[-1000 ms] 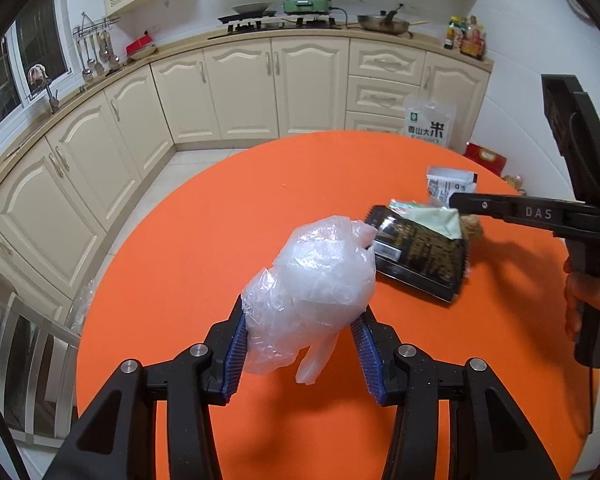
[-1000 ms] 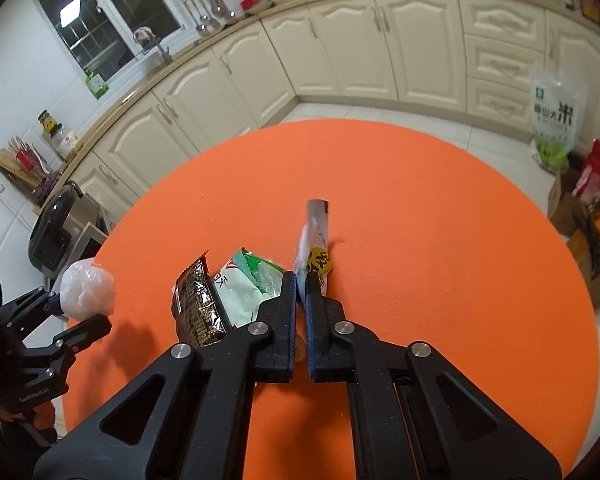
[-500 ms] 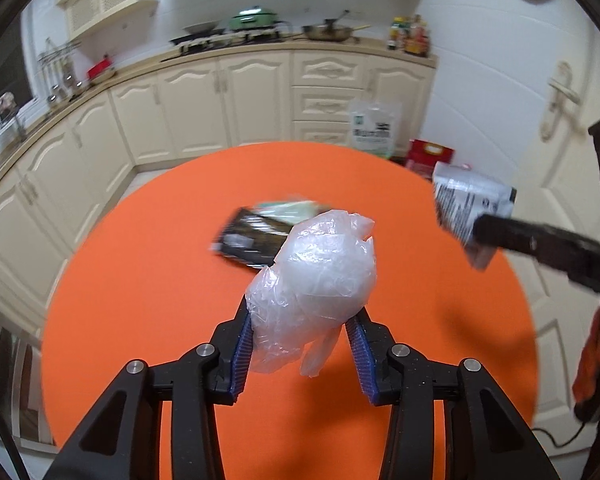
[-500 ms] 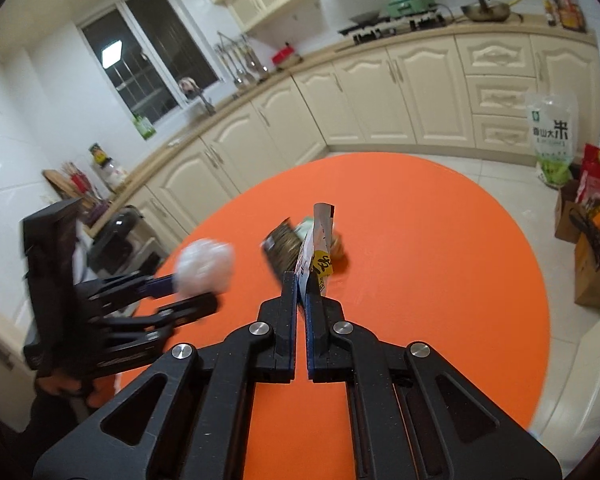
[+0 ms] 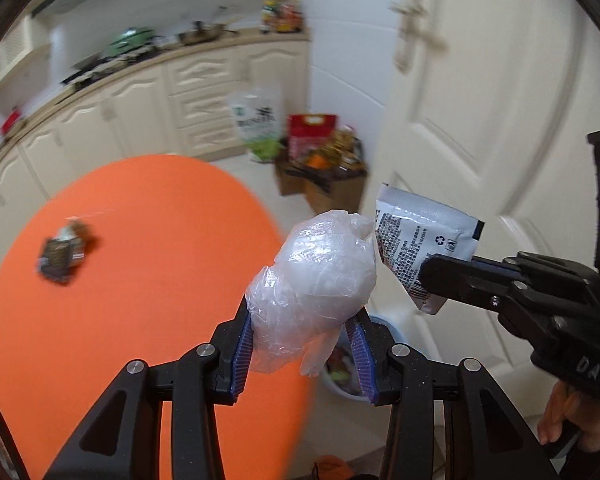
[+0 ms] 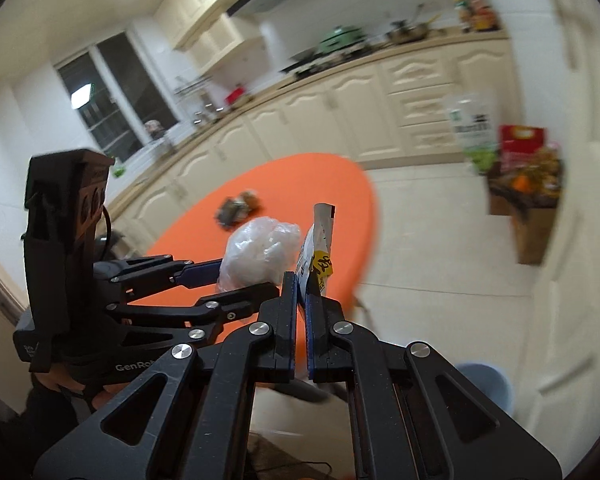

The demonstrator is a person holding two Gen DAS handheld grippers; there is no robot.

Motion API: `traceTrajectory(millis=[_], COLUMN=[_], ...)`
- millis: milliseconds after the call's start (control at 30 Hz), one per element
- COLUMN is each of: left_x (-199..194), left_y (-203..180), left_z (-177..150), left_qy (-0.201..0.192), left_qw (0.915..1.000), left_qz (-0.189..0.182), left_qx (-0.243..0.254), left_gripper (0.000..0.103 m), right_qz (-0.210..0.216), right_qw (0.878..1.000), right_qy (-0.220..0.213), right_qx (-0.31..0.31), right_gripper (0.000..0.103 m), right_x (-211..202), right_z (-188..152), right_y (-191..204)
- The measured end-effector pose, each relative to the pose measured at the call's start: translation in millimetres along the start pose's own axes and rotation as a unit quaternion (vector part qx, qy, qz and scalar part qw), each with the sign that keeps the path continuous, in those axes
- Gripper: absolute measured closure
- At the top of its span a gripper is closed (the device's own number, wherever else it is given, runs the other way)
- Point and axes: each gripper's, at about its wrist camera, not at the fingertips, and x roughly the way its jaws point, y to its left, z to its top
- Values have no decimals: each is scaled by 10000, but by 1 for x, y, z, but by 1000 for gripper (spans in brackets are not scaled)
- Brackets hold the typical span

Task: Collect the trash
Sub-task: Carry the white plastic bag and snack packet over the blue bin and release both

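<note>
My left gripper (image 5: 300,320) is shut on a crumpled clear plastic bag (image 5: 316,276), held in the air beyond the right edge of the round orange table (image 5: 148,280). My right gripper (image 6: 300,292) is shut on a flat silver-white sachet (image 6: 320,248), which also shows in the left wrist view (image 5: 416,244) just right of the bag. A pale blue trash bin (image 5: 348,376) with litter inside stands on the floor below the left gripper; its rim shows in the right wrist view (image 6: 488,380). Dark wrappers (image 5: 62,254) lie on the table.
A white door (image 5: 480,100) stands close on the right. Cardboard boxes with goods (image 5: 324,172) and a rice bag (image 5: 256,124) sit on the floor by the cream cabinets (image 5: 140,108). The views are motion-blurred.
Both grippers have swung right, away from the table centre and off its edge, still holding the bag and sachet. The door and the bin have come into view.
</note>
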Motion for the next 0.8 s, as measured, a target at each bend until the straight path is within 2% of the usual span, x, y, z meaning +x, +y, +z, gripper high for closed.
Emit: traceTrajectory(millis=[100,300,433,567,633,700,800], left_x=[12,56,81,117,126,144,167], left_y=[-35,-86,-104,-115,-117,-123,-130], left_z=[-3,3,-6,17,16,31,44], left_qy=[180,648,944,1155,1252,1311,1398], left_qw=[9994,9959,9928,9904,9894,9888,9879], left_qz=[-150,-291,-264,-247,-207,-139,-126], left_qx=[236,564,690,713,708,694,651], left_gripper=[63,63,62,59,58,53,38], right_qz=[-412,-891,-906,-887,-890,-887,-852], right_qw=[9991,9950,9932,9916,9908,9901,9889], right_qy=[-39,31,143,224,252,294,371], right_qx=[74,446,715,914,986,1047,1160], right_gripper=[99,99,99,99,99,99,99], right_x=[-23,-41,-40,-37,-34,-29,-21], right_z=[-16,-45,-60,-75,-79,-83,-89], right_y=[-25,-80,-113,-137,-146,-155,-166])
